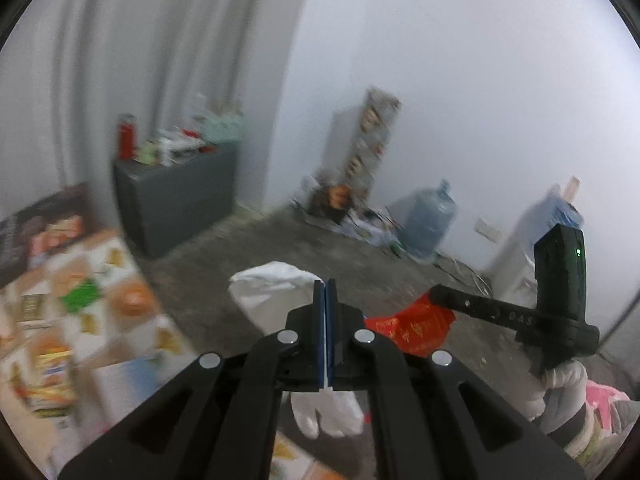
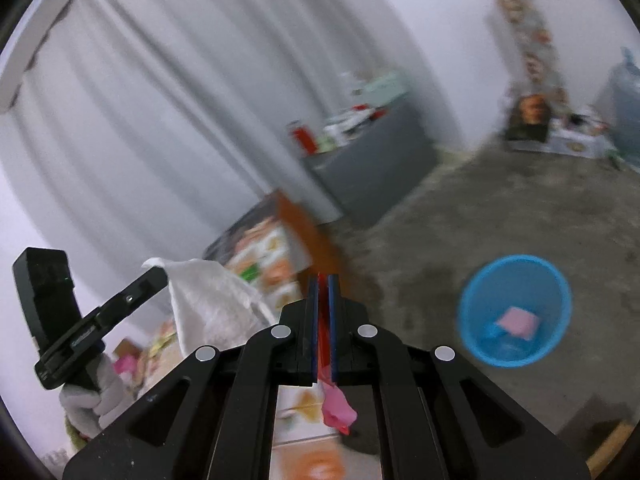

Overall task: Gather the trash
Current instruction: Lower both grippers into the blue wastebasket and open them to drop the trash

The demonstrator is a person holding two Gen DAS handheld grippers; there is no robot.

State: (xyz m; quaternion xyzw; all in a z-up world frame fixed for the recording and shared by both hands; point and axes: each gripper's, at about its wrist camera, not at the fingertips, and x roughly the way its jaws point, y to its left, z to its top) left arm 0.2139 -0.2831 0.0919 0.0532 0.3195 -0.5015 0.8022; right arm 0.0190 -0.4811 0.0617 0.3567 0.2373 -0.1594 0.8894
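**Both grippers carry trash above the floor**

In the left wrist view, the left gripper (image 1: 325,286) at lower centre is clamped on a white tissue (image 1: 272,292). To its right, the right gripper (image 1: 434,294) pinches a red wrapper (image 1: 412,328).

In the right wrist view, the tissue (image 2: 208,300) is at lower left. At centre, the right gripper (image 2: 323,280) is closed on the wrapper (image 2: 322,320). At right, a blue basket (image 2: 472,312) stands on the floor and contains pink paper (image 2: 518,320).

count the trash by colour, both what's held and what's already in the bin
white: 1, the tissue in the left gripper
red: 1, the wrapper in the right gripper
pink: 1, the piece in the blue bin
total: 3
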